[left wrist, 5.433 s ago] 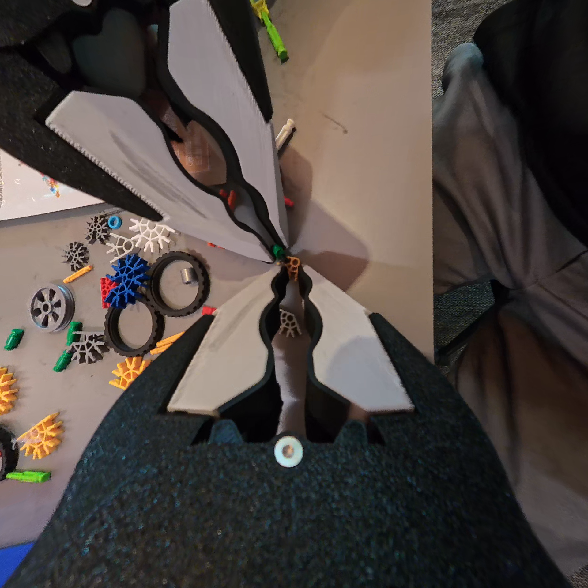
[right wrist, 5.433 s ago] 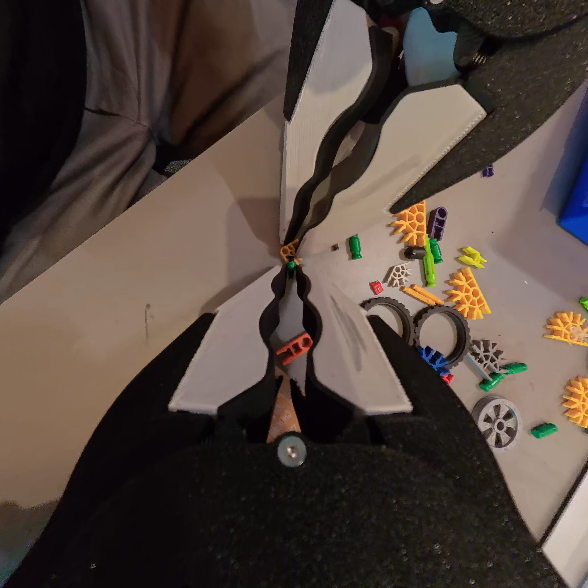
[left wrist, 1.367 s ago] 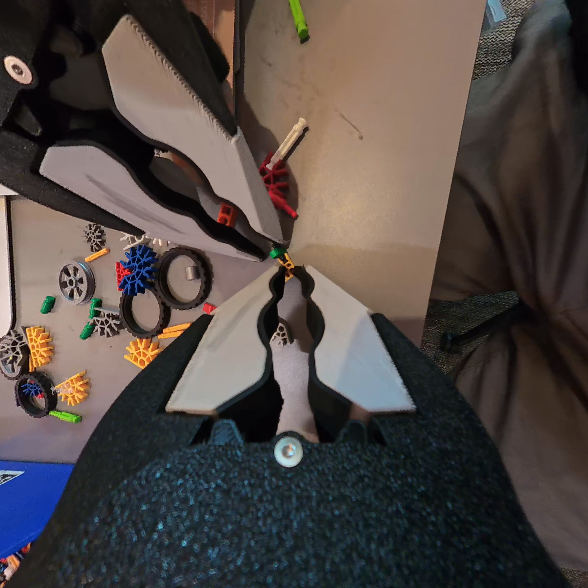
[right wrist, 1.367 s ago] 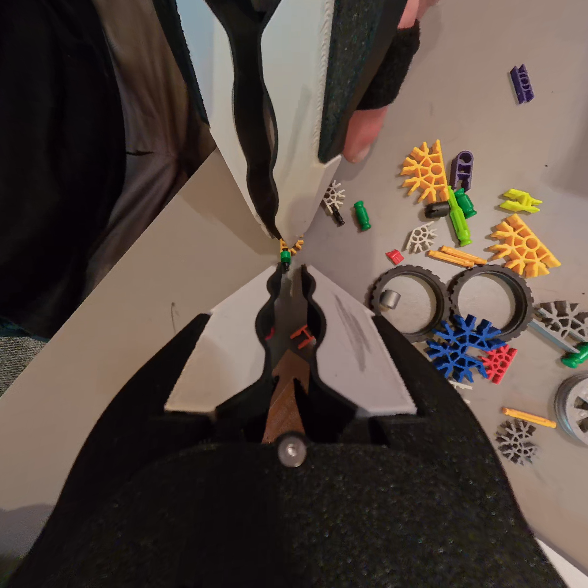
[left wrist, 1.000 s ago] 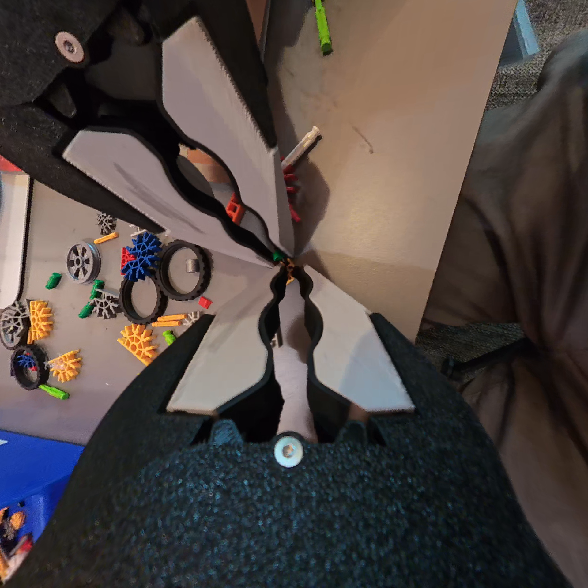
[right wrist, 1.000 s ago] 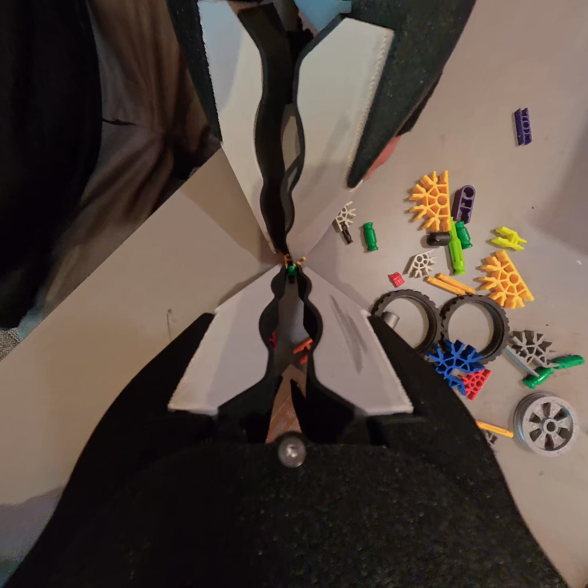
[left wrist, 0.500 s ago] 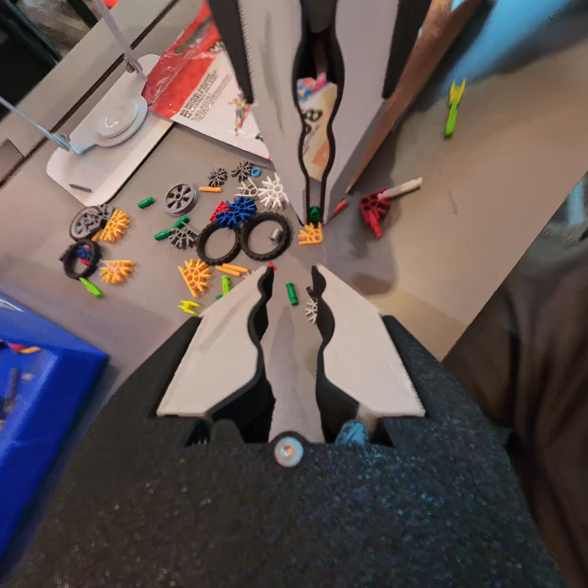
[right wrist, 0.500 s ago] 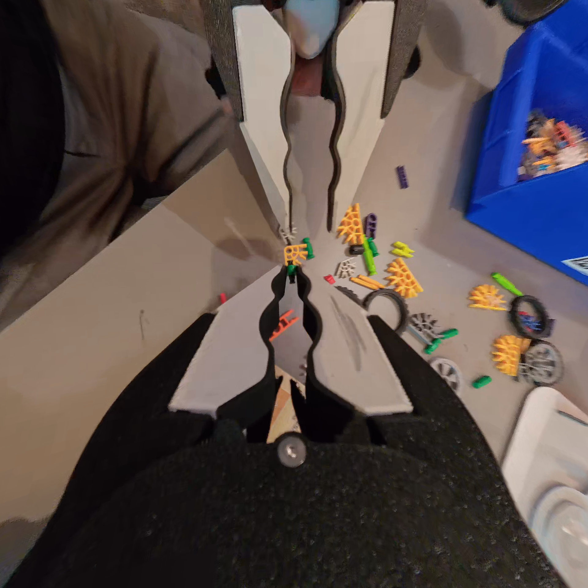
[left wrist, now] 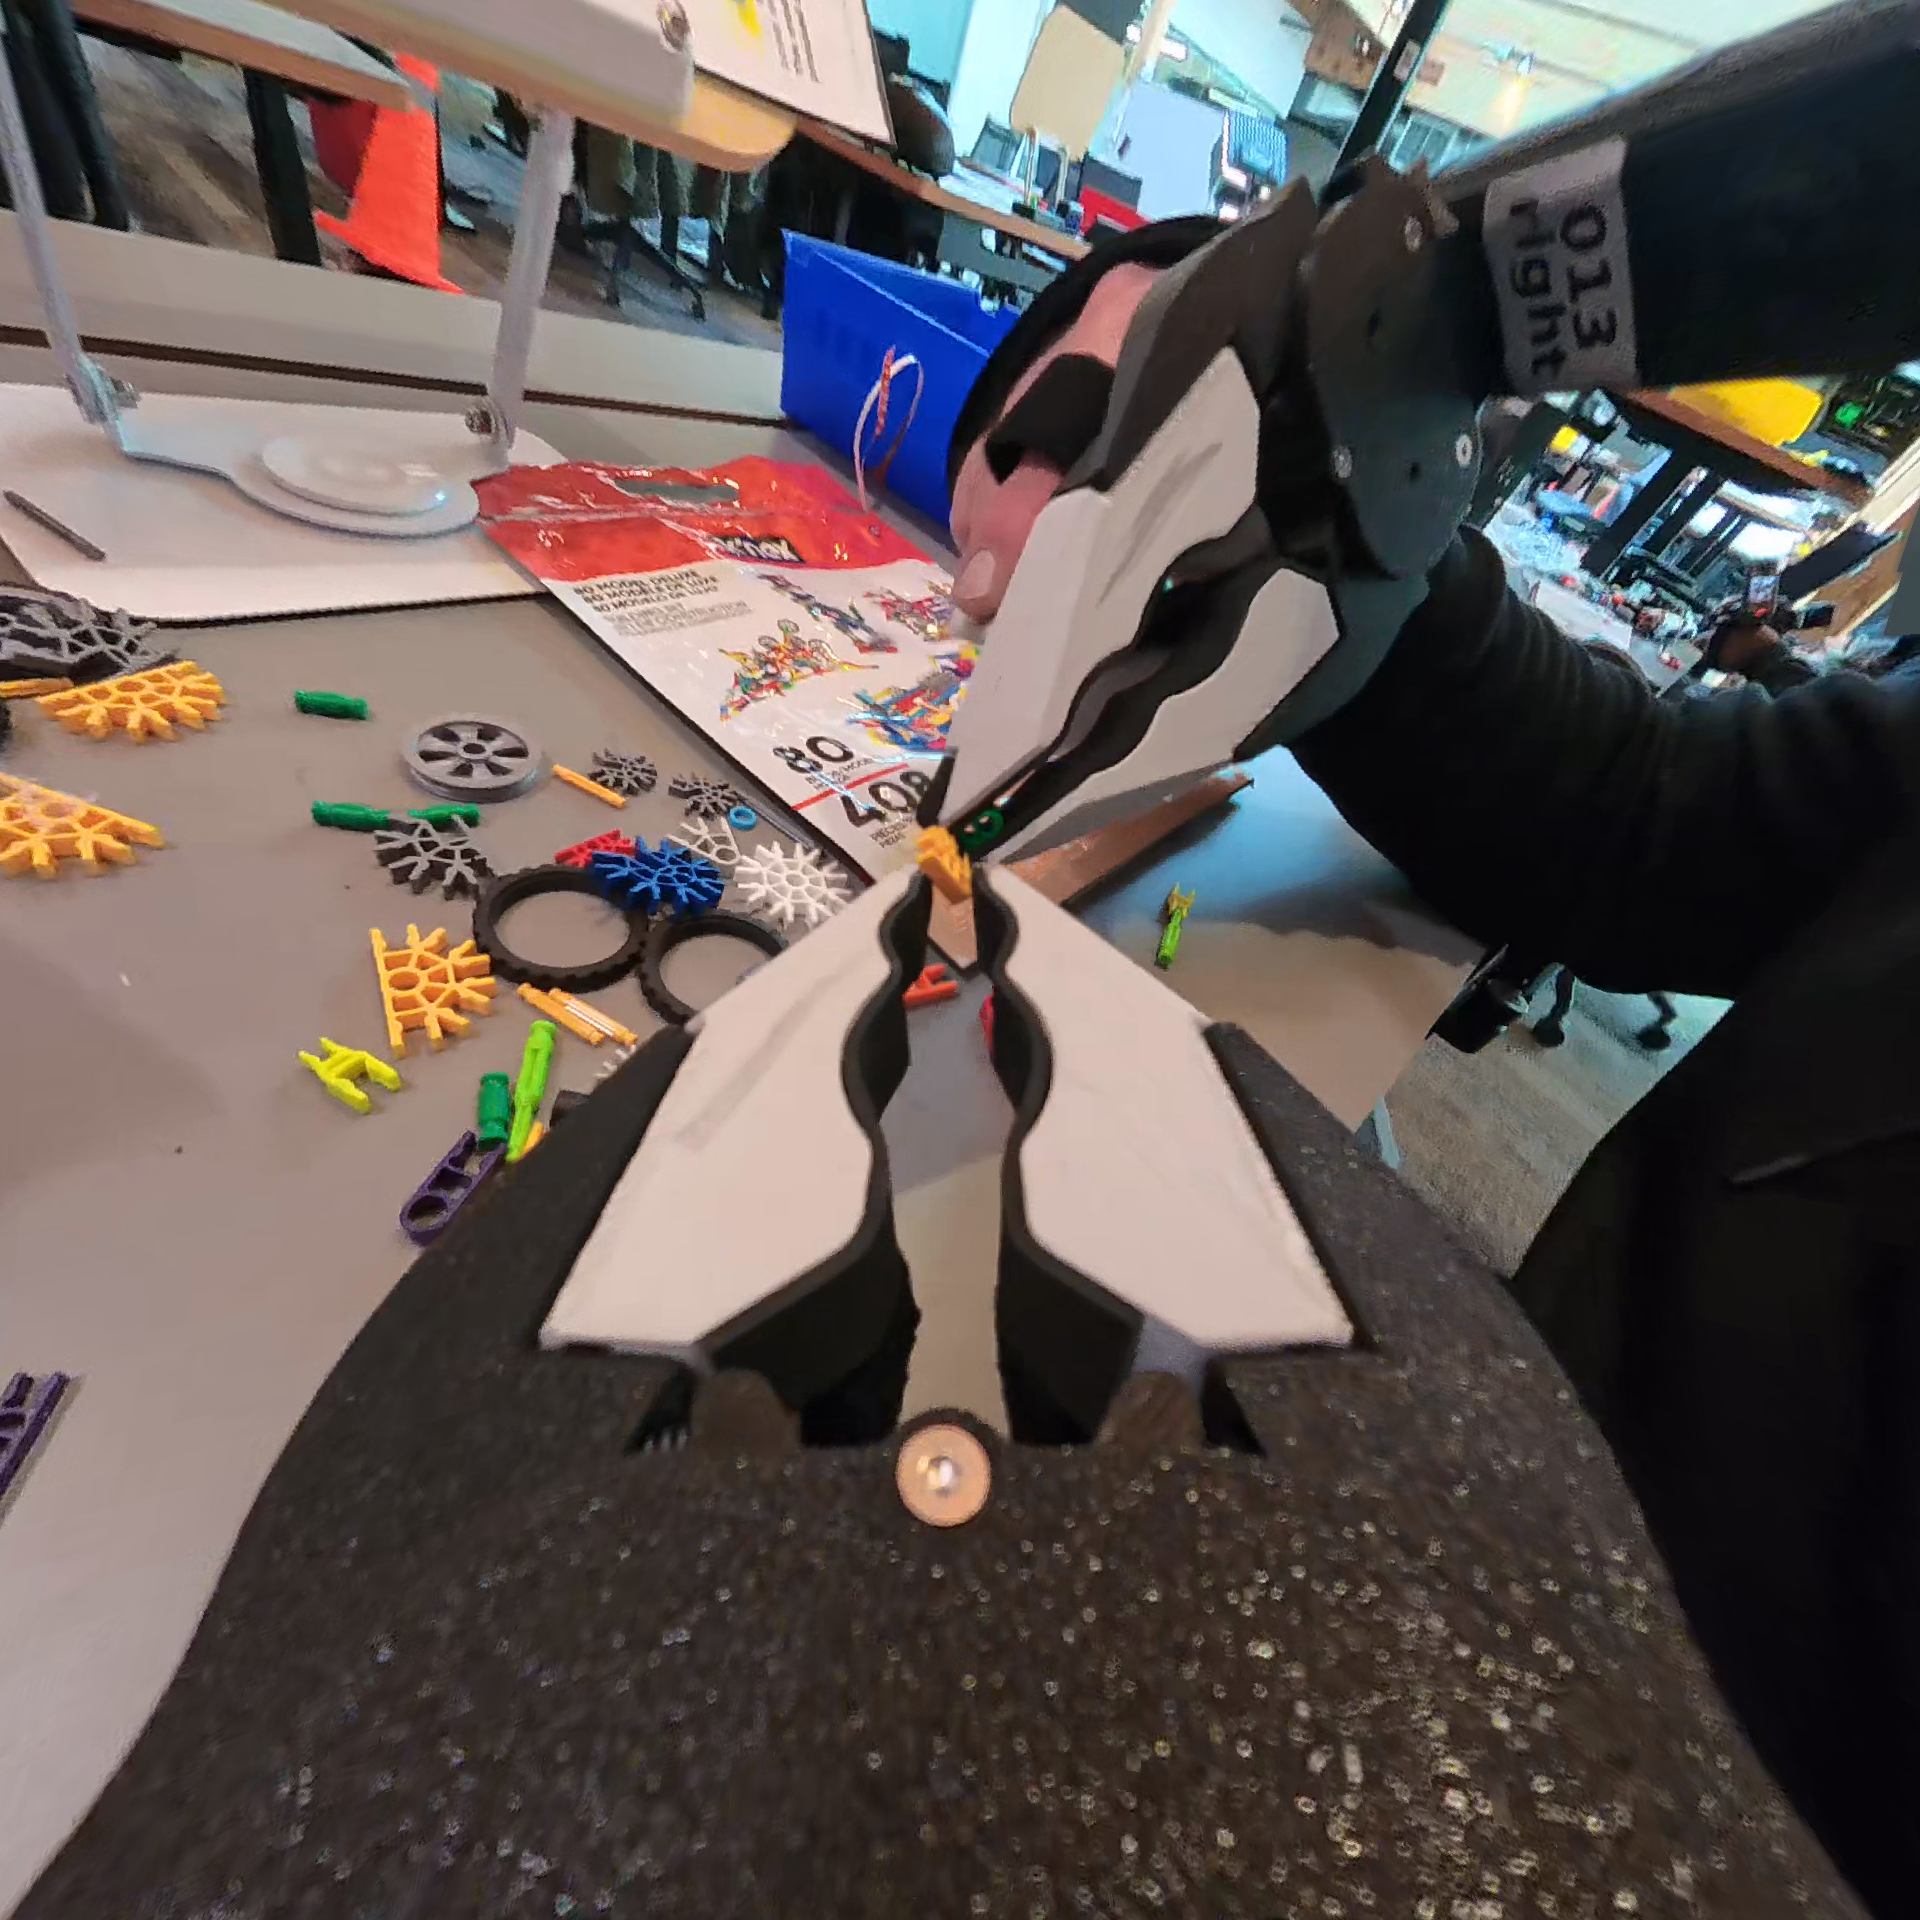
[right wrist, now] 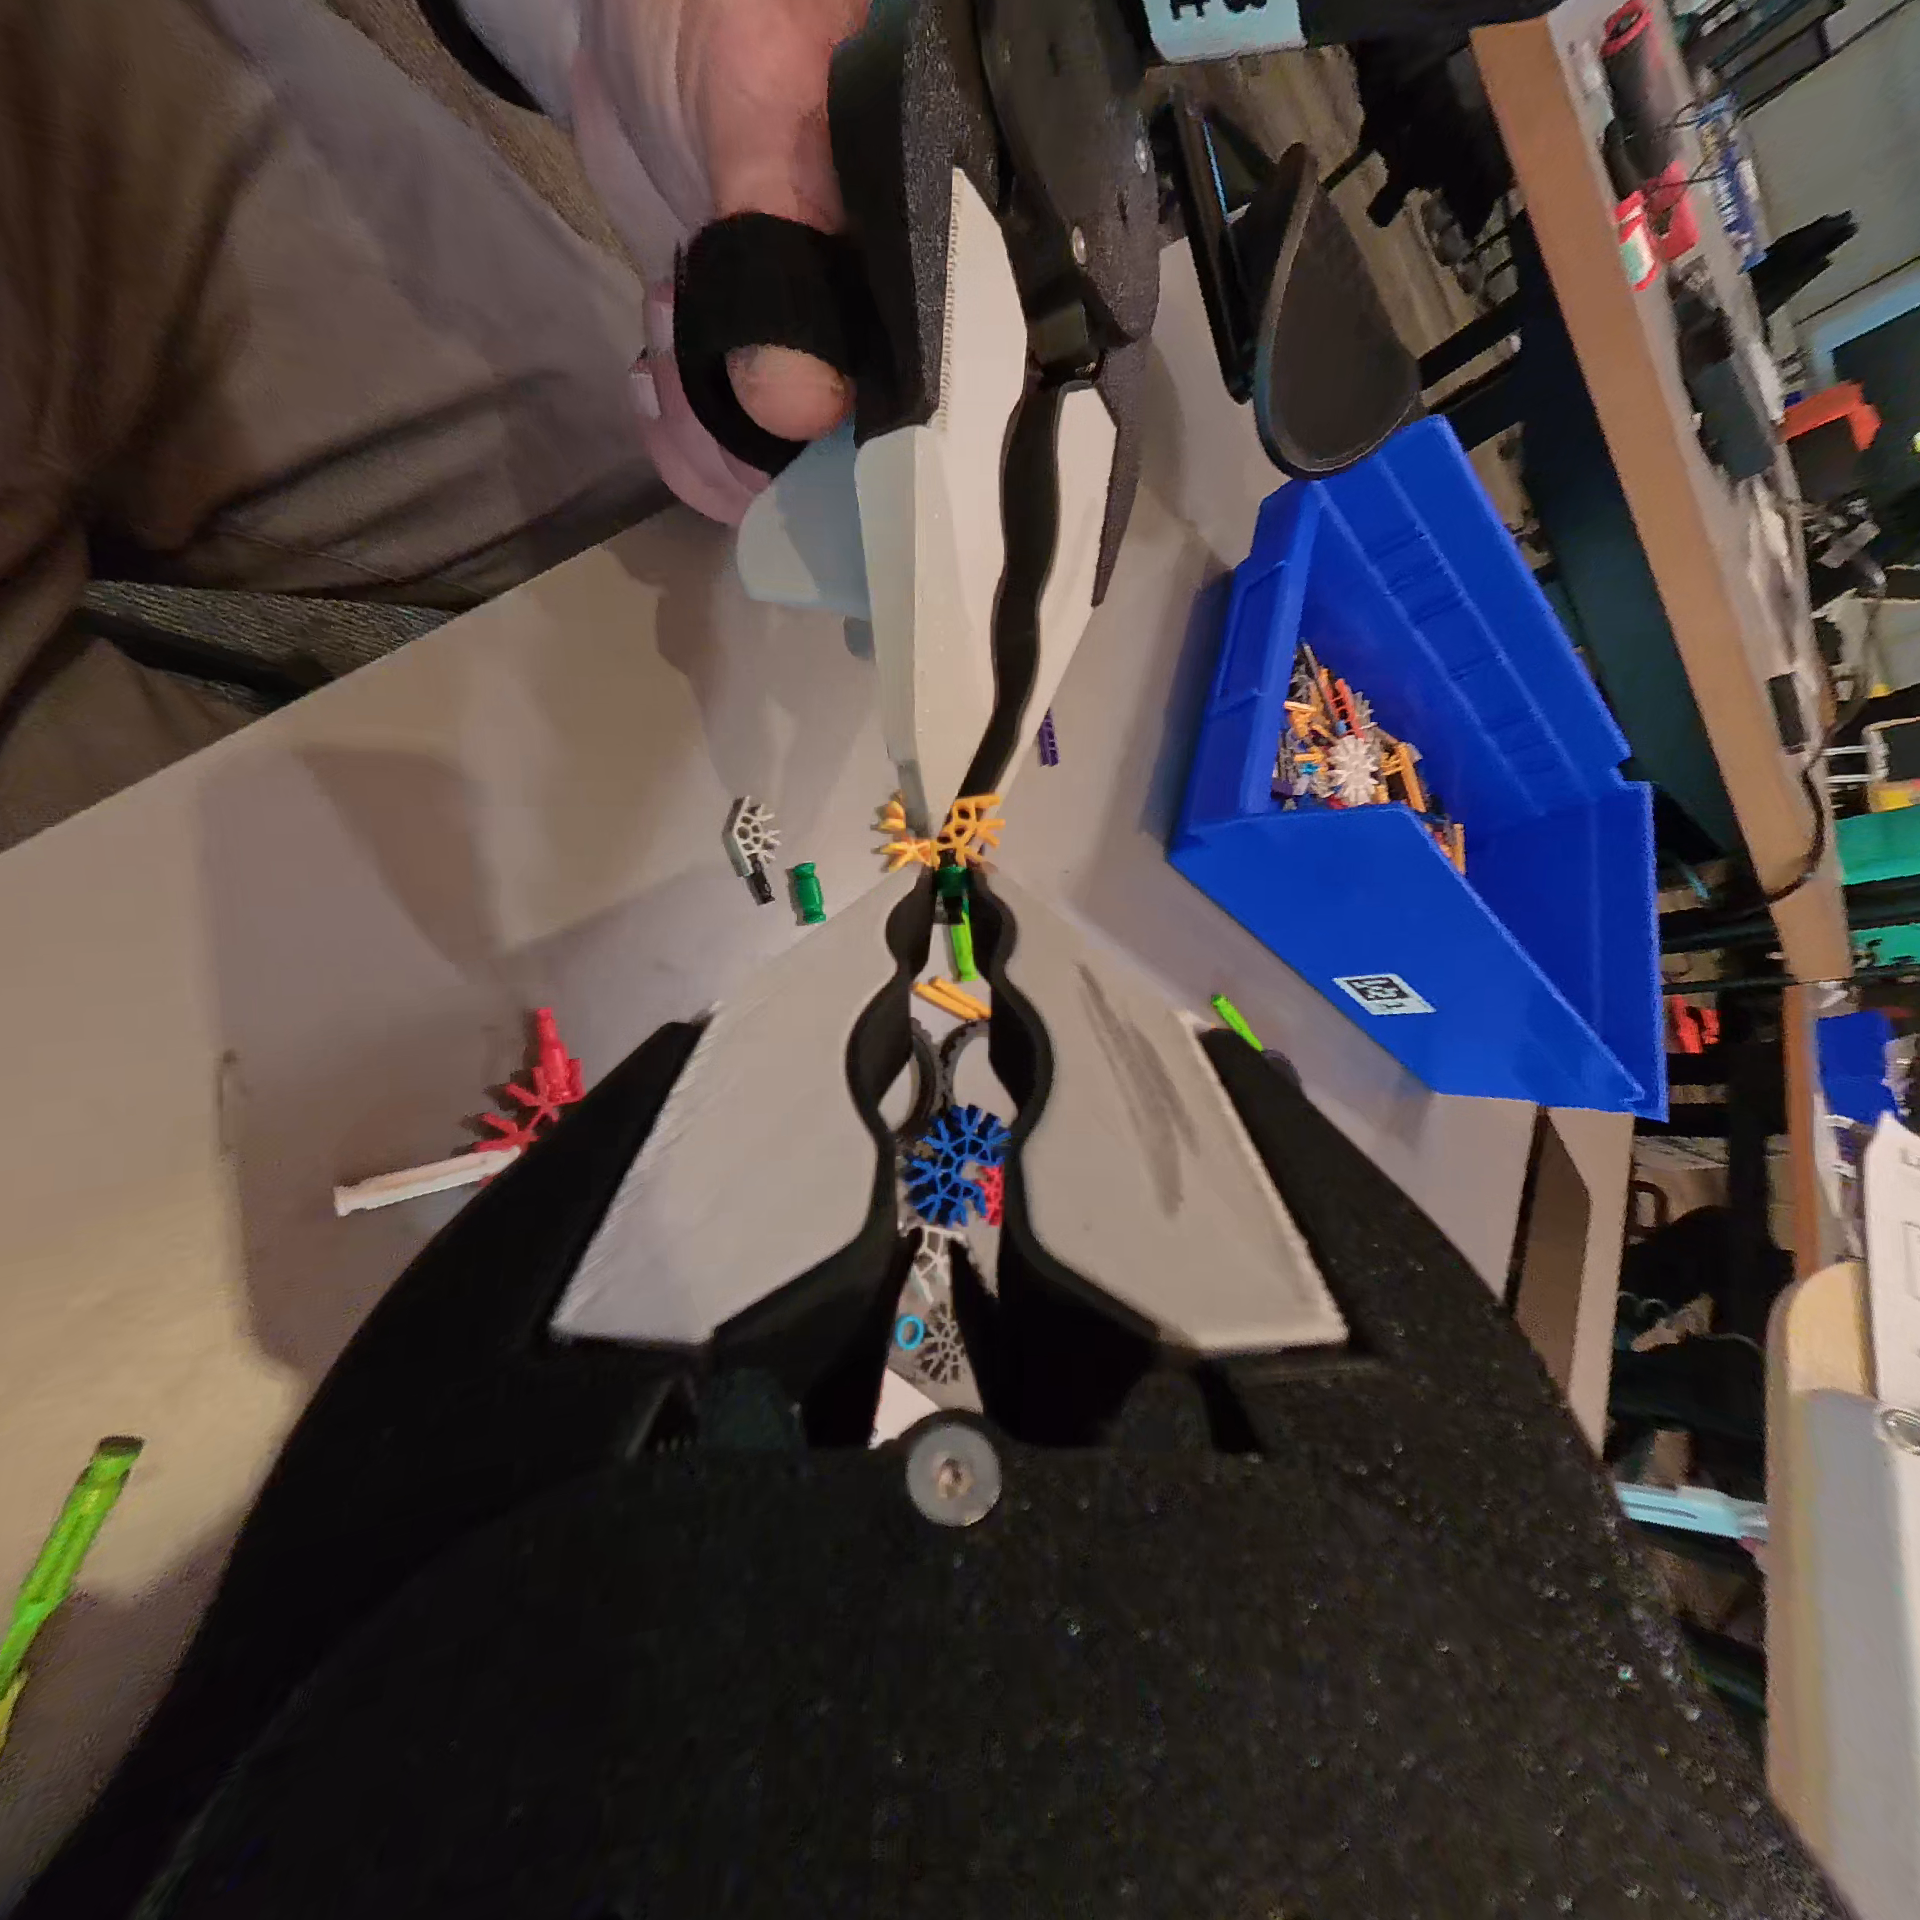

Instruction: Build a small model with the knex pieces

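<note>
Left gripper pinching orange connector tip-to-tip | right gripper pinching green rod | joined above grey table | loose parts: tyres, blue snowflake

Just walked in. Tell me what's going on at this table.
A person holds tongs in each hand, raised above the grey table. The left tongs are shut on a small orange plastic fan-shaped connector; the right tongs are shut on a short green plastic rod. The two pieces meet tip to tip. Loose construction-toy parts lie below, beside a blue plastic bin.
</note>
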A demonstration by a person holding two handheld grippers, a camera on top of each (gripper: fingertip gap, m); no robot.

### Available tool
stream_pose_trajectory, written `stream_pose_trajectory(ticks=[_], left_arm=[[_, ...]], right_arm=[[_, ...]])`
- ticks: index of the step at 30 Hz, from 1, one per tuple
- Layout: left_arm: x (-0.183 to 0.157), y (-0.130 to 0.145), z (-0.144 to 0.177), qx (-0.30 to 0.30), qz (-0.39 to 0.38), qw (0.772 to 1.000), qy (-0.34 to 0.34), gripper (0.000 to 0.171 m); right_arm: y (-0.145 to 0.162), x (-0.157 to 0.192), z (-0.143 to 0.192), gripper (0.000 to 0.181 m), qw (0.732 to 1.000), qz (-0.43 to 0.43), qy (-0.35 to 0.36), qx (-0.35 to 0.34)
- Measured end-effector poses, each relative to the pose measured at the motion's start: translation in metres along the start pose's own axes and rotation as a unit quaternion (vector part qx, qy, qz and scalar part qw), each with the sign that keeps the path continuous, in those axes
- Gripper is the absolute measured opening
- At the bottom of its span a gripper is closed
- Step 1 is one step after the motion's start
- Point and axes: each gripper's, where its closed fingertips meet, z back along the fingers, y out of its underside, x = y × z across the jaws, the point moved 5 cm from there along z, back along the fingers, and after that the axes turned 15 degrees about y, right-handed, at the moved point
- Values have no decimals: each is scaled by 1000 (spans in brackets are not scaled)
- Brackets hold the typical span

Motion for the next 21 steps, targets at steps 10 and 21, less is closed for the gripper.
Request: stream_pose_trajectory(ticks=[10,21], left_arm=[[0,-4,3,-48,13,998,30,1],[-19,-14,9,-56,-221,972,-65,1]], right_arm=[[-2,-4,-1,16,999,-31,8,-1],[-1,-13,1,27,995,-100,-5,6]])
